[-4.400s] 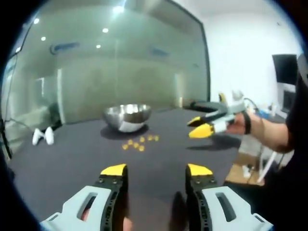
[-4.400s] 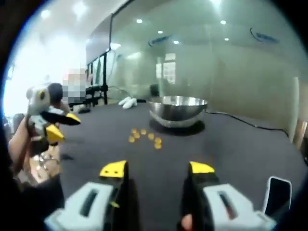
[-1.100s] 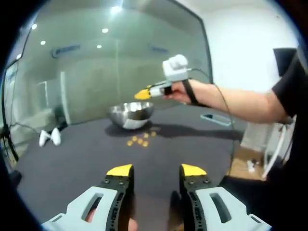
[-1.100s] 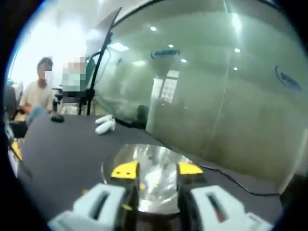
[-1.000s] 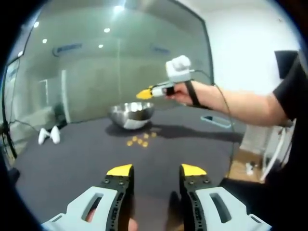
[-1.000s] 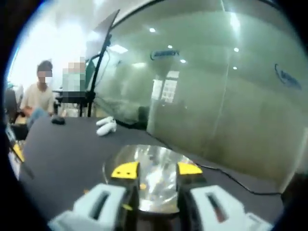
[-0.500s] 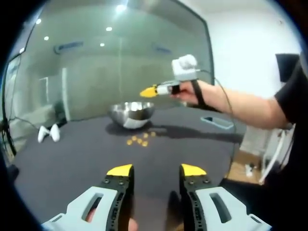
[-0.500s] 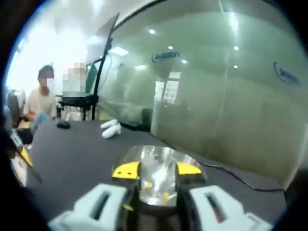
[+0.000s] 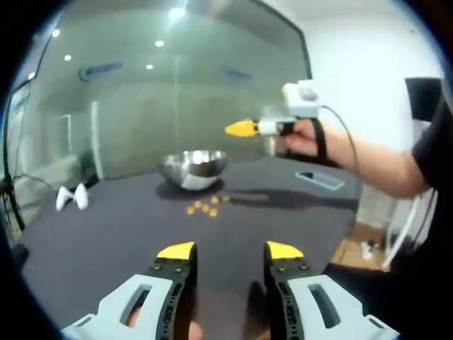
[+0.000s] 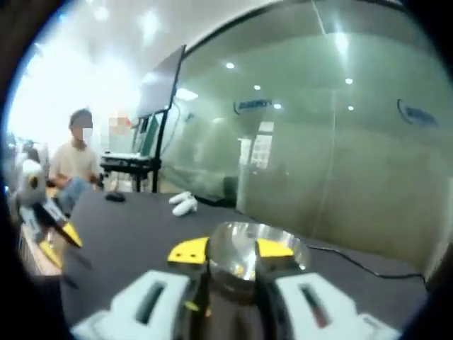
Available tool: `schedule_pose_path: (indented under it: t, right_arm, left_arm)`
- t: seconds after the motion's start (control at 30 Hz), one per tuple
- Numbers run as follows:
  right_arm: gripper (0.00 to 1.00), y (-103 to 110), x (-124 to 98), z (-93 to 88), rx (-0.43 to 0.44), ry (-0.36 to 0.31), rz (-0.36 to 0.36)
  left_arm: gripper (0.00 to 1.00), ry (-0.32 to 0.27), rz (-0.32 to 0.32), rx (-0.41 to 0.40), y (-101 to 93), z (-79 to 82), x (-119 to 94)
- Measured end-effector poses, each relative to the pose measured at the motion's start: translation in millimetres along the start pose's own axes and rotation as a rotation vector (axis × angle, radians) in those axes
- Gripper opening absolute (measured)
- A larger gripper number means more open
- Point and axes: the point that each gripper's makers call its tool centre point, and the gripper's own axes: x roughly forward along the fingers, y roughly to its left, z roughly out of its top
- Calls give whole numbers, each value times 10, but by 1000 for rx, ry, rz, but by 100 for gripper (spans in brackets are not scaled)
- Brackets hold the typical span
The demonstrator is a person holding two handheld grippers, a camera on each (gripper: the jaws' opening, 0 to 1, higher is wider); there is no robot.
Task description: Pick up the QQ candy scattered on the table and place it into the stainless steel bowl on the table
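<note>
Dark table [image 9: 106, 227]: small yellow candies [image 9: 205, 207] beside shiny bowl [image 9: 192, 168]; both hand-held grippers parted, empty

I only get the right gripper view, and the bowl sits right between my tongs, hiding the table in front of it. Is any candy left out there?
Observer: Yes. The left gripper view shows a small cluster of yellow candies on the dark table, just in front of the stainless steel bowl.
Operator: Where are my tongs relative to them?
Observer: The right tongs are in the air, above and to the right of the bowl in that view, not over the candies.
Operator: And the left tongs?
Observer: The left tongs are open and empty, on the near side of the candies.
</note>
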Motion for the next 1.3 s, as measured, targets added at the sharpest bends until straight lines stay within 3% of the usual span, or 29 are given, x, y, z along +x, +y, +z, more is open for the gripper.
schedule_pose_path:
  t: [0.07,0.27,0.4,0.57,0.87,1.3]
  right_arm:
    - [26,58,-85,-74,45,6,20]
    - [26,235,-292,-497,44,68,52]
    - [26,142,-383,-752,74,106,26]
    - [25,90,-417,-928,94,141,14]
    - [25,247,-238,-1023,90,173,65]
    - [22,311,248,-1365,89,265,104]
  left_arm:
    - [39,-5,-4,-1,-9,16,0]
    - [39,-5,-2,4,0,25,13]
    - [39,4,-5,5,-7,5,32]
    - [39,4,-10,5,-26,8,58]
    - [39,6,-10,16,-34,26,60]
    - [39,14,12,6,20,-28,7]
